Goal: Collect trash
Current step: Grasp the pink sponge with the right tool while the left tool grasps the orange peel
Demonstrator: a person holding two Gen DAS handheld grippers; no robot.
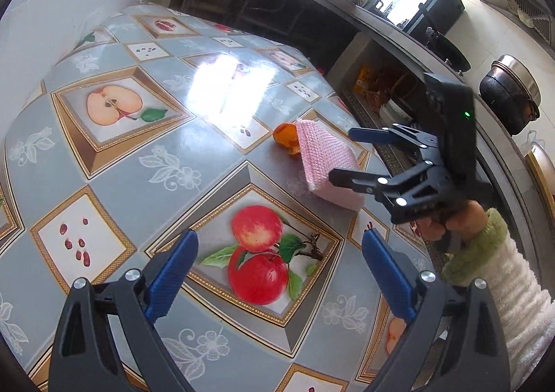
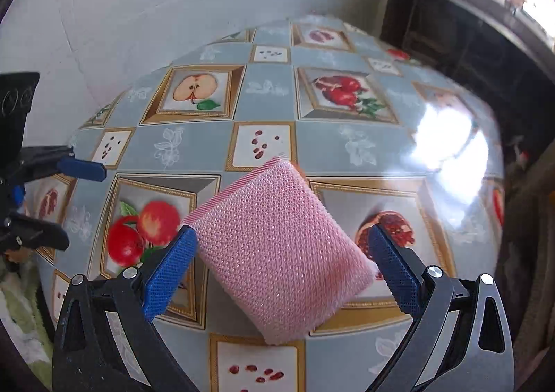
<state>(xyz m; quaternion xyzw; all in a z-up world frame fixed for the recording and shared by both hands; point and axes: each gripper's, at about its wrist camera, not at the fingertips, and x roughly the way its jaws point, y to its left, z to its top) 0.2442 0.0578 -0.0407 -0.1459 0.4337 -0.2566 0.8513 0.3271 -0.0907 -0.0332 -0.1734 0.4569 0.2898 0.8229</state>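
A: How does the right gripper (image 2: 279,269) stand?

B: Its jaws are spread wide, one blue pad (image 2: 170,272) at each side of the pink sponge (image 2: 282,249). In the right wrist view the left pad sits just beside the sponge's near-left edge and the right pad just beside its right corner. Whether either pad presses the sponge I cannot tell.

A: And the sponge itself?

B: It lies between the jaws, turned like a diamond, one corner toward 12 o'clock and one toward 6. Its far end is tilted up off the desk (image 2: 208,145).

A: What lifts it?

B: In the left wrist view an orange peel (image 1: 286,138) lies at 10 o'clock of the sponge (image 1: 326,163), touching it, with the sponge's far edge leaning on it. From the right wrist only a sliver of orange shows past the sponge's top corner.

A: The left gripper (image 1: 279,274)?

B: Wide open too, holding nothing, above the printed red apples on the desk's cloth. The peel and sponge are at about 12 to 1 o'clock from it, well apart.

A: Anything else of the right side?

B: A hand (image 1: 451,222) in a white fleecy sleeve (image 1: 510,274) with a green cuff holds that gripper (image 1: 341,158), at 3 o'clock in the left view.
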